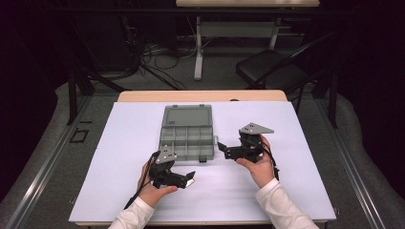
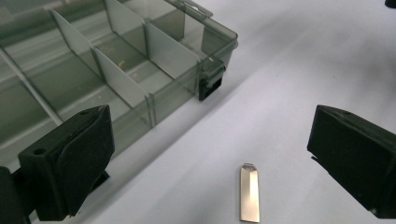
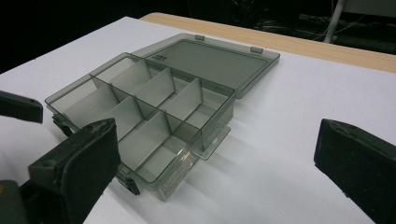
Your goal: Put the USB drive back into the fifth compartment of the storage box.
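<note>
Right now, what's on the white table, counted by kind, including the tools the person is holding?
Clear compartment box, lid open: 1
Small flat metal piece: 1
Black hand-held tools, left tool and right tool, both open: 2
Total: 4

A white sheet (image 1: 267,191) covers a light wooden table (image 1: 200,96) in a dim room with grey carpeted floor (image 1: 217,78). Beyond it at 12 o'clock stands a second wooden-topped desk on a white metal leg (image 1: 198,47); a black folding chair (image 1: 272,67) sits at 1 o'clock, tangled black cables (image 1: 153,55) at 11
</note>
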